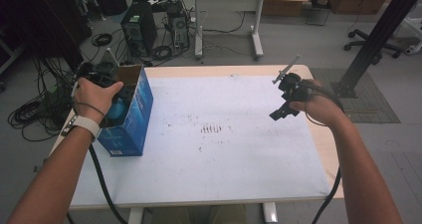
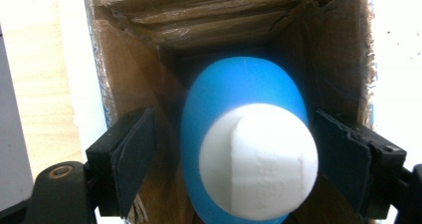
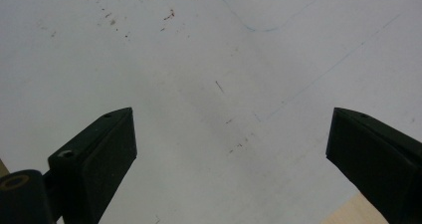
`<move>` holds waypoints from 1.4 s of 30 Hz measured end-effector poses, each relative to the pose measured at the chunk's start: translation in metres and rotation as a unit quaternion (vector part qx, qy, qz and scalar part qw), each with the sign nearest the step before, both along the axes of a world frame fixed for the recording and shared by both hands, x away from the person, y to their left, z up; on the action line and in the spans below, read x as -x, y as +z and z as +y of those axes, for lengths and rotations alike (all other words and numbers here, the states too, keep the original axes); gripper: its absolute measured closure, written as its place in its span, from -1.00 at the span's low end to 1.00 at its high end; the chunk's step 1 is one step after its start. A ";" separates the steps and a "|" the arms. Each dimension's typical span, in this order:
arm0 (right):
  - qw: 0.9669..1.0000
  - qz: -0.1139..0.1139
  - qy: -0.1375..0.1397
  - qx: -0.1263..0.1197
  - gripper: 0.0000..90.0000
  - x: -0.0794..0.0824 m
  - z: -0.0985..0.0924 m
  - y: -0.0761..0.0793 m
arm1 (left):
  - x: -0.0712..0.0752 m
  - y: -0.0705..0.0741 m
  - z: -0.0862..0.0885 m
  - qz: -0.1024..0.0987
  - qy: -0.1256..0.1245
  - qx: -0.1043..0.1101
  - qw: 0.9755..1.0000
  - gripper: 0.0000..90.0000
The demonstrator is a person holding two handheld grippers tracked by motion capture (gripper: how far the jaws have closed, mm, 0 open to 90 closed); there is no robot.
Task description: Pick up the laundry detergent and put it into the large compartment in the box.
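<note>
My left hand [image 1: 94, 95] reaches into blue carton [image 1: 130, 119], left gripper [image 2: 234, 149] wide apart around blue-white bottle [image 2: 249, 144], no contact. Right gripper [image 3: 229, 149] spread, empty, above white table cover [image 3: 199, 59].

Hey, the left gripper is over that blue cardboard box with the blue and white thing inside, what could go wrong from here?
1. The left gripper stands open around the blue and white rounded object; its smooth curved surface might slip as the jaws close.
2. The blue cardboard box is narrow, so the jaws may catch its walls.
3. The box sits near the white-covered table edge; the right gripper hangs apart, not steadying it.
</note>
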State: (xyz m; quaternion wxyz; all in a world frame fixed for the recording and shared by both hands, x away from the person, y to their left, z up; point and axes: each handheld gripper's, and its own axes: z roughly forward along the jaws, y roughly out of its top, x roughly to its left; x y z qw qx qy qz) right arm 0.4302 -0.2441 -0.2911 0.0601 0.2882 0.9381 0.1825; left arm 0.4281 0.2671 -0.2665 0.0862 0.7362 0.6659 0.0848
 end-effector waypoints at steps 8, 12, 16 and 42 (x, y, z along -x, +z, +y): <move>1.000 -0.002 -0.001 -0.002 -0.87 0.001 -0.001 0.001 | 0.001 0.002 -0.001 -0.002 -0.002 0.002 1.000 -0.62; 1.000 -0.002 -0.001 -0.001 -0.87 0.002 -0.001 0.002 | 0.002 0.004 -0.001 -0.004 -0.004 0.004 1.000 -0.63; 1.000 -0.003 -0.001 -0.002 -0.87 0.003 -0.002 0.003 | 0.004 0.008 0.000 -0.006 -0.008 0.008 1.000 -0.64; 1.000 -0.007 0.001 -0.001 -0.87 0.007 0.001 0.009 | 0.013 0.037 -0.004 -0.019 -0.018 0.010 1.000 -0.68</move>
